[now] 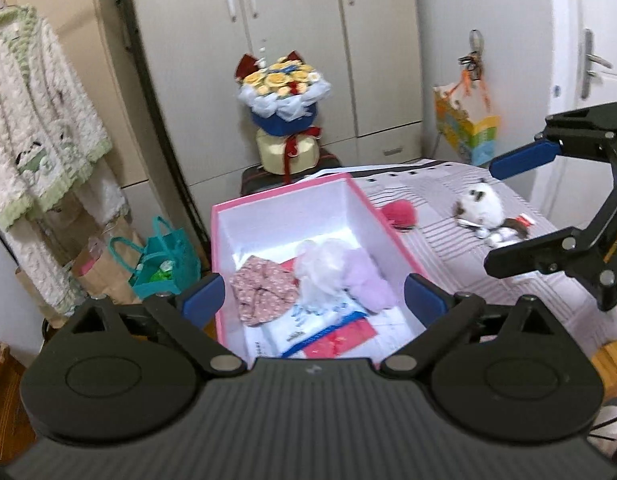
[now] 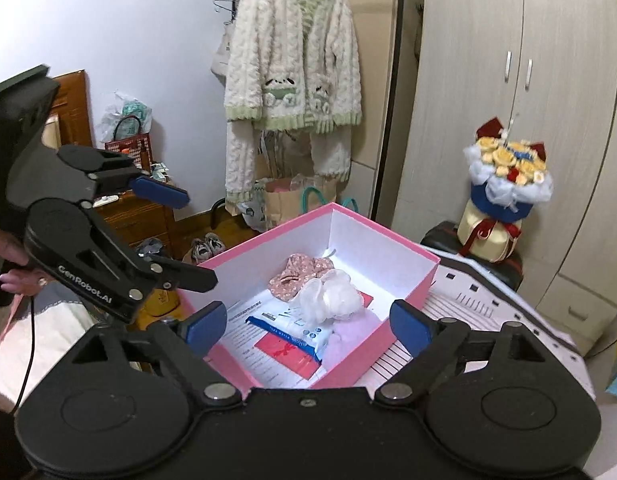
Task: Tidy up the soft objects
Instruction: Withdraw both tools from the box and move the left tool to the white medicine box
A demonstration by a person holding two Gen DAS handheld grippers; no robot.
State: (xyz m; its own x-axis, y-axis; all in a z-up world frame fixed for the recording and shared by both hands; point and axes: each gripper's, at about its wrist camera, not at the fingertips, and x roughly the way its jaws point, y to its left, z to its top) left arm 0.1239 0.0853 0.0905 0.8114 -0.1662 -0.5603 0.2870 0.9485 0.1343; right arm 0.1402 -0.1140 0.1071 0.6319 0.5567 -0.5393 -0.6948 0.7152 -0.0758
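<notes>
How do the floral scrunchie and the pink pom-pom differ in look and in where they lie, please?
The floral scrunchie is dusty pink with a small flower print and lies crumpled inside the pink box. The pink pom-pom is plain, brighter pink and round, and lies outside the box on the striped bedcover. Both are soft, and neither gripper holds them.

Soft, even indoor light fills both views. The white inside of the pink box (image 1: 348, 208) glares brightest, washing out detail. The left wrist view is slightly motion-blurred, especially the plush toy (image 1: 482, 210) at right. Fisheye distortion bends the wardrobe (image 2: 520, 80) edges, and corners vignette dark.
</notes>
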